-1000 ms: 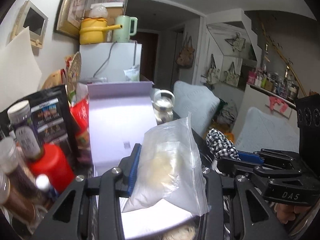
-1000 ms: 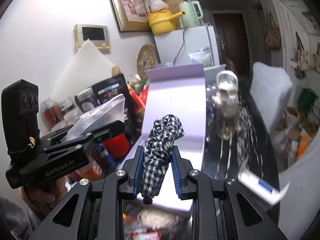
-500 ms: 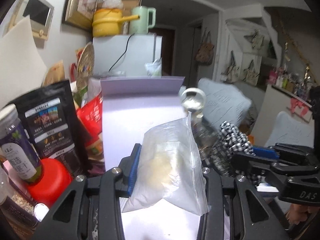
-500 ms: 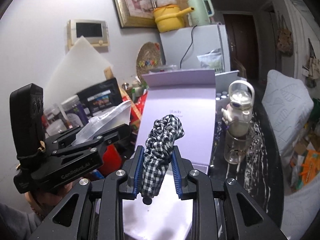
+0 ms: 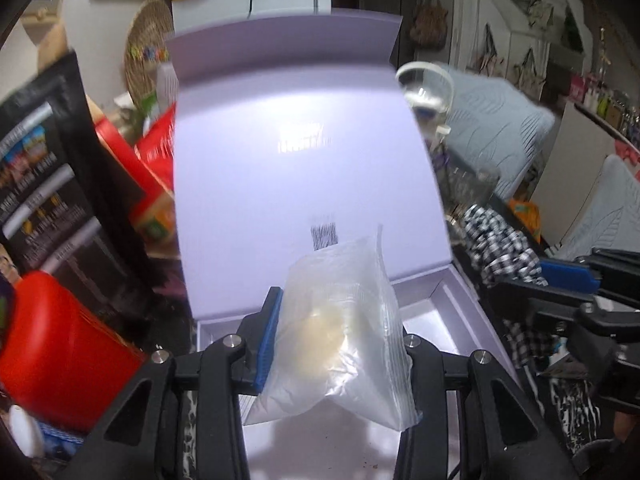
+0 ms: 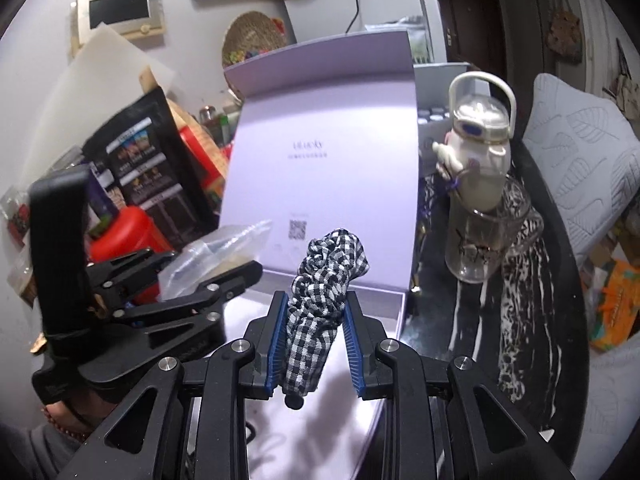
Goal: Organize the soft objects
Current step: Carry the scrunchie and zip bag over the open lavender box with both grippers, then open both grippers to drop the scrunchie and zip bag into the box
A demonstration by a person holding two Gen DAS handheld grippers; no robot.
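Note:
My left gripper [image 5: 336, 344] is shut on a clear zip bag [image 5: 340, 336] with a pale soft lump inside, held over the front of an open lilac box [image 5: 424, 312]. The box lid [image 5: 304, 160] stands upright behind it. My right gripper [image 6: 316, 340] is shut on a black-and-white checked scrunchie [image 6: 320, 280], held above the same box [image 6: 380, 300]. The left gripper with its bag [image 6: 216, 248] shows at the left of the right wrist view. The right gripper and scrunchie [image 5: 504, 248] show at the right of the left wrist view.
Left of the box stand a red container [image 5: 56, 352], a black snack pouch [image 5: 52, 184] and red packets [image 5: 156, 160]. Right of it a water bottle [image 6: 480, 184] sits in a glass jug on the dark marbled tabletop [image 6: 520, 320]. Pale cushions [image 6: 584, 152] lie beyond.
Both grippers have moved forward and down toward the open box, which now looms larger. Each still holds its item.

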